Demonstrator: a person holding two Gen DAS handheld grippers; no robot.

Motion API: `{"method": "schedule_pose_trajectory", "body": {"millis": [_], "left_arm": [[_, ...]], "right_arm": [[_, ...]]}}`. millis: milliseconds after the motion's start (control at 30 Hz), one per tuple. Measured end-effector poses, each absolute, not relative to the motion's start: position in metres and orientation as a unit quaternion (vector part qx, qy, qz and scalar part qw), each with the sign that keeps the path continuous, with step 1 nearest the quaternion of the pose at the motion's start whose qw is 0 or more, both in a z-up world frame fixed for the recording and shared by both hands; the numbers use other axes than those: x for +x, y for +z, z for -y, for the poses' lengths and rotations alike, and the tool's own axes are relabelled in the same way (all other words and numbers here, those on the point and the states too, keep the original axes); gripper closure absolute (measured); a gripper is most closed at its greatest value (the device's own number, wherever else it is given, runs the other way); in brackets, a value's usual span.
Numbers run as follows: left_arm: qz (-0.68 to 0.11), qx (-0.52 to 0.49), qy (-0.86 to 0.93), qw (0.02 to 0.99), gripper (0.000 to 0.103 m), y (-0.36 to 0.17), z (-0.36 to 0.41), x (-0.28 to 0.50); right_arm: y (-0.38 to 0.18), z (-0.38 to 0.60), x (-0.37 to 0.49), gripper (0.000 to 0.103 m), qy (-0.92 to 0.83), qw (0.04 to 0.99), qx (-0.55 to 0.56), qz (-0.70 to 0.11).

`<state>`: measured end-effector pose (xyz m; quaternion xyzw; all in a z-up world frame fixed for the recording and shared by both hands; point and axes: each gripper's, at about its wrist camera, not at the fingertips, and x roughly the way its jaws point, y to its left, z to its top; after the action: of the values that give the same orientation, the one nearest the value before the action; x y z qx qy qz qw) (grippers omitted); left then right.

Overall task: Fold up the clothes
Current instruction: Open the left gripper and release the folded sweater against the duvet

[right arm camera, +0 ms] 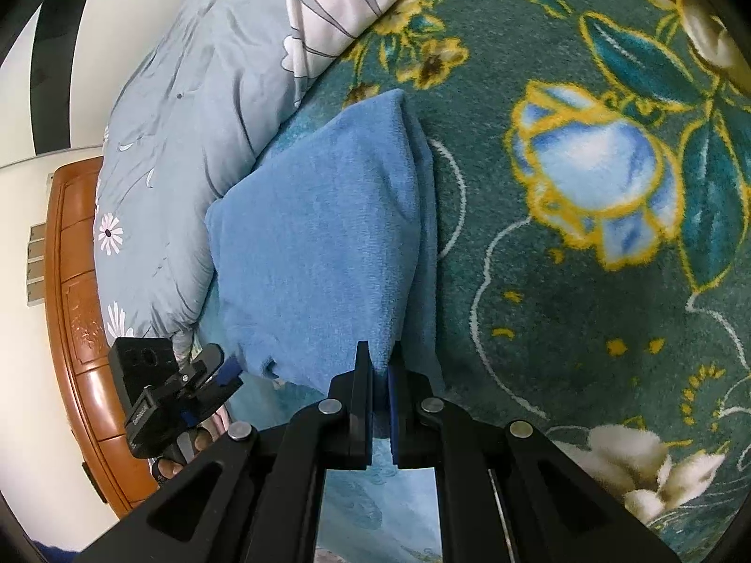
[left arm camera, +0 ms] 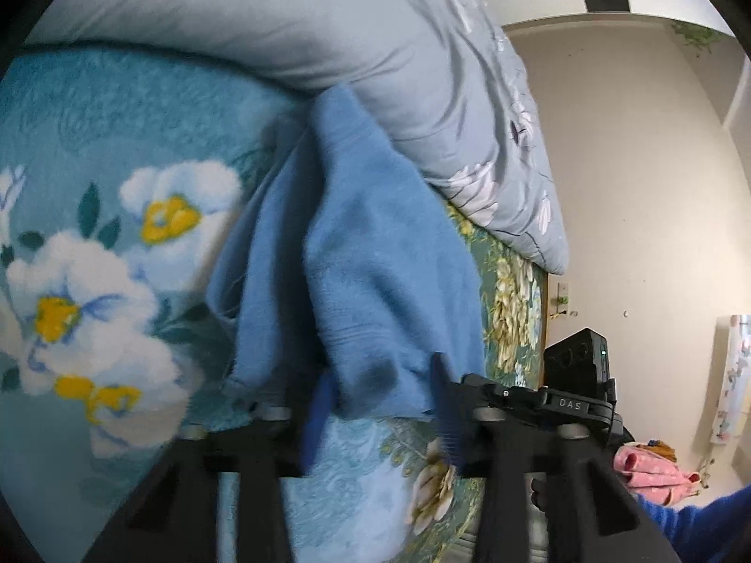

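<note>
Right claw (right arm camera: pixel 381 373): jaws nearly closed, pinching the near edge of the blue cloth (right arm camera: pixel 319 244); a thin fold caught between the pads.

Left claw (left arm camera: pixel 375 403): jaws set apart, blue cloth (left arm camera: pixel 356 244) hanging or draped between them; contact with either pad not clear, picture blurred there, so grip cannot be told. Seen also from the right wrist view at lower left (right arm camera: pixel 220 375), just beside the cloth's near corner.

Cloth position: on the flowered bedspread (right arm camera: pixel 563 305), far end tucked against the grey quilt (right arm camera: pixel 197 108); near edge lifted off the bed by the right claw.

Cloth shape: bunched in the left view, with loose hanging folds; from the right view a rough wedge, at least two layers showing along its right edge.

Progress, as a judgement: early to middle. Probably one fold made or being made, going by the doubled edge; no neat flat rectangle yet. Left to do: pull taut, lay flat, fold again, smooth.

Other clothes: pink bundle (left arm camera: pixel 652 469) off the bed at right, unfolded by the look of it; whether part of the task, cannot tell.

Containers: none visible; no basket, drawer or box for finished items in either view.

Surroundings: wooden headboard (right arm camera: pixel 80 328) behind the quilt, pale wall (left arm camera: pixel 633 164) beyond the bed.
</note>
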<state>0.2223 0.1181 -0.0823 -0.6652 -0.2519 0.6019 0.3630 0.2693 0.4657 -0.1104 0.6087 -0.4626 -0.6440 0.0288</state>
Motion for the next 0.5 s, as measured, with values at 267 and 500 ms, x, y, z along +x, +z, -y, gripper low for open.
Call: {"method": "schedule_pose_trajectory", "body": {"millis": [267,500], "left_arm": [[0.228,-0.665,0.604,0.376,0.099,-0.084,-0.112,0.217],[0.188,-0.673,0.608,0.378,0.099,-0.092,-0.101,0.212]], "right_arm": [[-0.091,-0.466,0.270,0.098,-0.663,0.054,0.585,0.463],[-0.108,-0.454,0.272,0.098,-0.659,0.048,0.611,0.436]]}}
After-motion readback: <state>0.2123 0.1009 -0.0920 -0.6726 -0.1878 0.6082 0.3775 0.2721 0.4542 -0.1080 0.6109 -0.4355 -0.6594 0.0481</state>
